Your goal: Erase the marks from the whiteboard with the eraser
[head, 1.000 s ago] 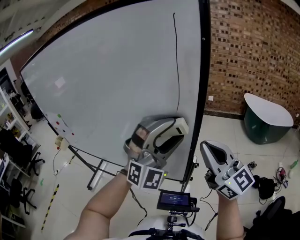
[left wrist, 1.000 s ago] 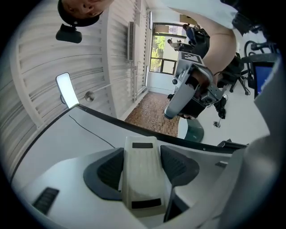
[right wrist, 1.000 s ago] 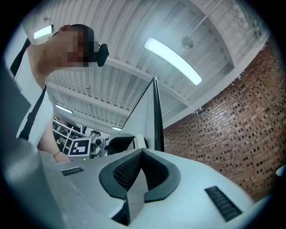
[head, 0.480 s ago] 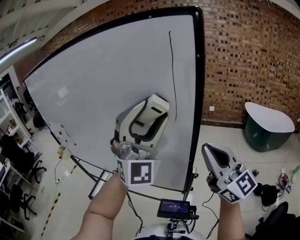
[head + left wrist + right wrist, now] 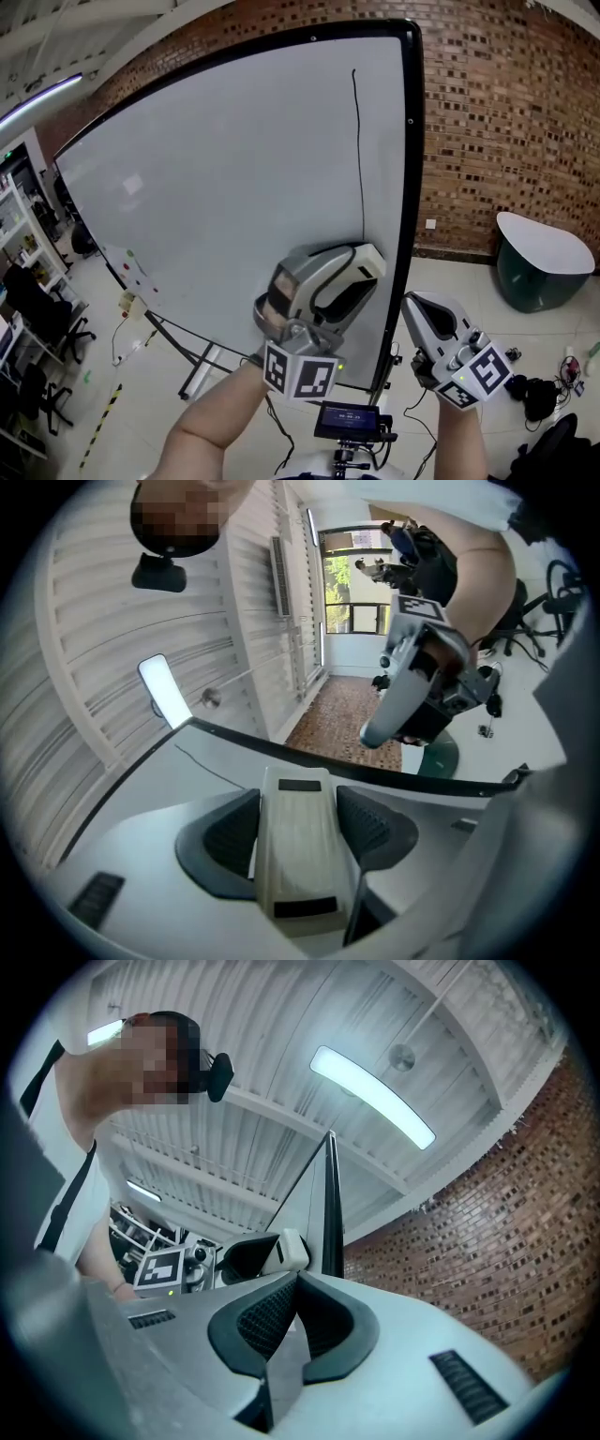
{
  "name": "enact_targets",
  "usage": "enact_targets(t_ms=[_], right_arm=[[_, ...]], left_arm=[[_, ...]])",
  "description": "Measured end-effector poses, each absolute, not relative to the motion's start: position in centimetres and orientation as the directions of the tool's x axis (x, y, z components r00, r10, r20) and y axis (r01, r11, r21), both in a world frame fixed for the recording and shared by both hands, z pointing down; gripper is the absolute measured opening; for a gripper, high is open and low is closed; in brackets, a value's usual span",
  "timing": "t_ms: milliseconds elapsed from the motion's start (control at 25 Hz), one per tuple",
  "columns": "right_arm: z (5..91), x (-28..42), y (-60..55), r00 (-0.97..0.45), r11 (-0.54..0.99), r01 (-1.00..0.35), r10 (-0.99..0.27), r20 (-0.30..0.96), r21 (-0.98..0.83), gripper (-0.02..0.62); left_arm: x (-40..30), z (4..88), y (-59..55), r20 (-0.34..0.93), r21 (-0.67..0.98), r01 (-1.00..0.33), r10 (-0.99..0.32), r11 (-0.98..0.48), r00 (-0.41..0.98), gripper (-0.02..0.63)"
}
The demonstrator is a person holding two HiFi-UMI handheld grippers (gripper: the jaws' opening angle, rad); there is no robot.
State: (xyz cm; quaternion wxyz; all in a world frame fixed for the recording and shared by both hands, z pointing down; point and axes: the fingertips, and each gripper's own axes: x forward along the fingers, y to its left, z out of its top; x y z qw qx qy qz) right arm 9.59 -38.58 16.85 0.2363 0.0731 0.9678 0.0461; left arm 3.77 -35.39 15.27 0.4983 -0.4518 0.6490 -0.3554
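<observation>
At five o'clock in the head view the right gripper [image 5: 424,309] is hanging clear of the board, fingers pressed together on nothing. At six o'clock the left gripper [image 5: 351,277] is pinching the cream eraser [image 5: 368,260] between its pads. The eraser is resting against the whiteboard [image 5: 216,178] at the bottom end of the black line [image 5: 359,150], which is running up toward twelve o'clock.

Bright, ceiling strip light [image 5: 373,1096] overhead, fisheye edges w/ vignette.
</observation>
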Motion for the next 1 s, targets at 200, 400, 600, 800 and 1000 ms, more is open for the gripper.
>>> enact_targets(t_ms=[200, 400, 600, 800, 1000], right_arm=[[17.1, 8.9, -38.4, -0.879, 0.982, 0.136, 0.181, -0.442, 0.132, 0.02], [16.9, 9.3, -38.3, -0.873, 0.98, 0.142, 0.191, -0.448, 0.142, 0.02], [16.4, 10.0, -37.8, -0.863, 0.979, 0.135, 0.191, -0.467, 0.151, 0.02], [16.1, 10.6, -37.8, -0.859, 0.979, 0.135, 0.192, -0.475, 0.151, 0.02], [16.4, 11.5, -39.1, -0.863, 0.984, 0.129, 0.174, -0.475, 0.126, 0.02]], left_arm=[[4.2, 19.2, -35.9, -0.182, -0.955, -0.235, -0.983, 0.183, -0.025, 0.281], [4.5, 17.6, -36.0, -0.163, -0.947, -0.281, -0.986, 0.153, 0.015, 0.282], [2.9, 10.8, -34.4, -0.312, -0.899, -0.307, -0.949, 0.312, -0.05, 0.282], [0.2, 4.5, -31.9, -0.539, -0.756, -0.349, -0.829, 0.554, -0.149, 0.282], [1.4, 6.8, -33.3, -0.498, -0.784, -0.321, -0.847, 0.531, -0.184, 0.279]])
